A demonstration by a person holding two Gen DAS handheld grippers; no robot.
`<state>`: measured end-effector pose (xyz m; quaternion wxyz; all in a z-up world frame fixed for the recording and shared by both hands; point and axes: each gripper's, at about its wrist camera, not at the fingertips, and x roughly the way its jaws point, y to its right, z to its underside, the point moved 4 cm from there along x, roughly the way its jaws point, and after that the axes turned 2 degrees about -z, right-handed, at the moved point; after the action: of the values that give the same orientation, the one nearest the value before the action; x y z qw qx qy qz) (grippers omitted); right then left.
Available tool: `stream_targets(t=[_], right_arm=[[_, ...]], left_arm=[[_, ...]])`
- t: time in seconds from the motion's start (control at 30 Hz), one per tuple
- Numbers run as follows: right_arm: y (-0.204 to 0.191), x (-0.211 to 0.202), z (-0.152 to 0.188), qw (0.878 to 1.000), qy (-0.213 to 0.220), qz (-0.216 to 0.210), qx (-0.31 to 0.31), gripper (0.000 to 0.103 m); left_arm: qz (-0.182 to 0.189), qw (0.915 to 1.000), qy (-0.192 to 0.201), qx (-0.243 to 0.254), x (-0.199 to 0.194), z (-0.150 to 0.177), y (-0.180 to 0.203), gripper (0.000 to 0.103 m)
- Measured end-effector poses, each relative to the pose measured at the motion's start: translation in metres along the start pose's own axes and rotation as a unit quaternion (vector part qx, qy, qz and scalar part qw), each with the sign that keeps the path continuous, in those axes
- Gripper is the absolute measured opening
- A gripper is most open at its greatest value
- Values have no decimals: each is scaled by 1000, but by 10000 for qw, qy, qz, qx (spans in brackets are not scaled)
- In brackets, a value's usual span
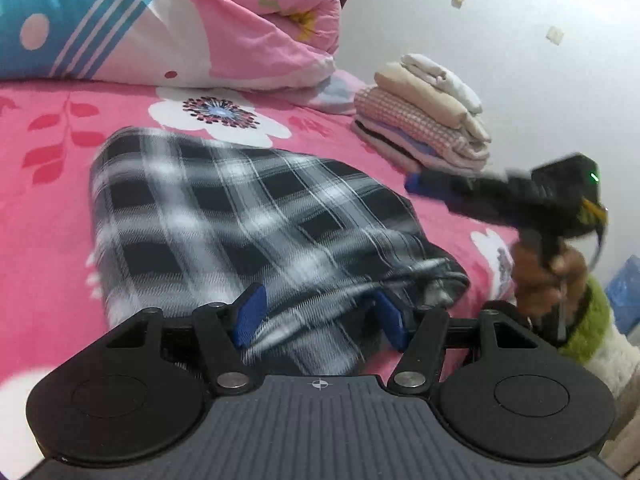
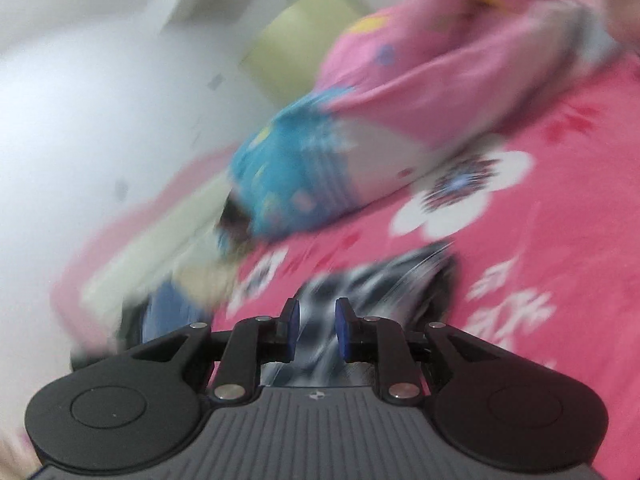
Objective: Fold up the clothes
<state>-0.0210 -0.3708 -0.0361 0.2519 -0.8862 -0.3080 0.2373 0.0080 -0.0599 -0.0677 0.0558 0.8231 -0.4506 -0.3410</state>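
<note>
On the pink floral bedsheet [image 1: 48,208], my black-and-white plaid garment [image 1: 224,208] lies folded at centre, open sheet to its left. A stack of folded clothes [image 1: 424,120] sits far right by the wall. My left gripper [image 1: 320,316] spreads wide at the near hem; my right gripper [image 2: 318,330] stands parted, cloth blurred between.

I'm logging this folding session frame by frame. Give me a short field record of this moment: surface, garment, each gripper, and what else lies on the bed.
surface: bed with pink floral sheet
garment: black-and-white plaid cloth, bunched on the sheet
left gripper: jaws wide apart, plaid cloth lying between them
right gripper: jaws partly apart, plaid cloth between them; grip unclear from blur
folded stack: at the far right of the bed by the wall
quilt: rolled, pink and blue, at the bed's far side
image quality: right wrist view heavily blurred
</note>
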Motion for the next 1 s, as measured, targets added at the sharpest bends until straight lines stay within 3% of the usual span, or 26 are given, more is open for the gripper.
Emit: stream_targets(t=[0.07,0.2,0.4,0.53,0.73,0.83,0.87,0.9,1.0], right_arm=[[-21,0,19,9984,-347,172,-421,21],[-36,-5,56,9905,-966,689,-694,21],[-89,-26,65,9781,-780,986,-1657,21],[-119,1,64,9593,-679,1046,-2535,21],[-142,74,84,9222,-1159,1070,-3532,21],[-141,102,96,9004,-1385,1240,-3934,17],[-141,106,98,8985,-1516,1195,-3943,13],[-141,108,101,8985,-1669,1113,-3904,2],[-154,94,101,9003,-1817,730,-3887,0]], left_arm=[[-35,9999,85,-41,-10,6,-2,60],[-109,9995,254,-124,-31,17,-6,60],[-314,9977,560,-195,-59,30,-12,60],[-529,9939,907,-350,-70,33,-17,60],[-1338,9839,1001,-633,-65,47,-40,59],[-1347,9826,1006,-794,-66,56,-49,57],[-1320,9824,1022,-836,-67,58,-51,56],[-1293,9822,1038,-878,-69,60,-52,54],[-1222,9817,1173,-869,-75,64,-55,51]])
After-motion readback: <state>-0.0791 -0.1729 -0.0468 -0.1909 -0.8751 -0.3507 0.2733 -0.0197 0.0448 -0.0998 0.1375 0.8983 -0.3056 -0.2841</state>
